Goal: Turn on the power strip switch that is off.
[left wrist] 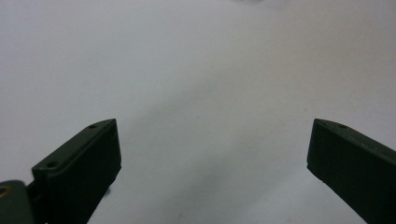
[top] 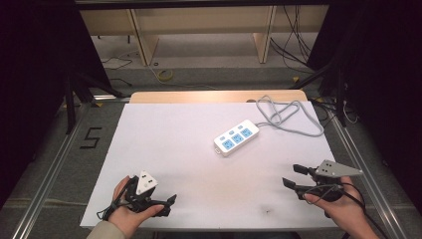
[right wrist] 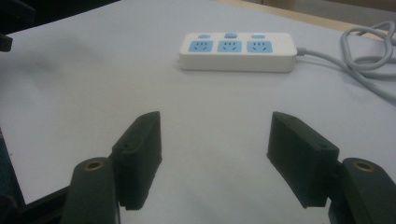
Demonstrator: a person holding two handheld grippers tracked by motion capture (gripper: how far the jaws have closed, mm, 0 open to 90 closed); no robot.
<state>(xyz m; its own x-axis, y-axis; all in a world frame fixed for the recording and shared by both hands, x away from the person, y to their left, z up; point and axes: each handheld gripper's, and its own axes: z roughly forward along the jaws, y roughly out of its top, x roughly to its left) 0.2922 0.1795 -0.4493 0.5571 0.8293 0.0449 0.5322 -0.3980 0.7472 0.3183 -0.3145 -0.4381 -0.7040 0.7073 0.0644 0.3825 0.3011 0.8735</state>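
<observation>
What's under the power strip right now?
The power strip lies flat on the white table sheet, its grey cable trailing off behind it. Whatever sits directly beneath its body is covered.

- A white sheet (top: 169,149) covers the surface, whose bare wooden edge (top: 199,96) shows at the far side.
- A black "5" mark (top: 91,138) sits on the grey floor left of the surface.
- A wooden shelf frame (top: 199,30) stands well behind.
- Dark cables (top: 293,35) hang at the far right.
- A yellow cable coil (top: 165,74) lies on the floor beyond the surface.
- Metal rails (top: 54,164) run along both sides.
</observation>
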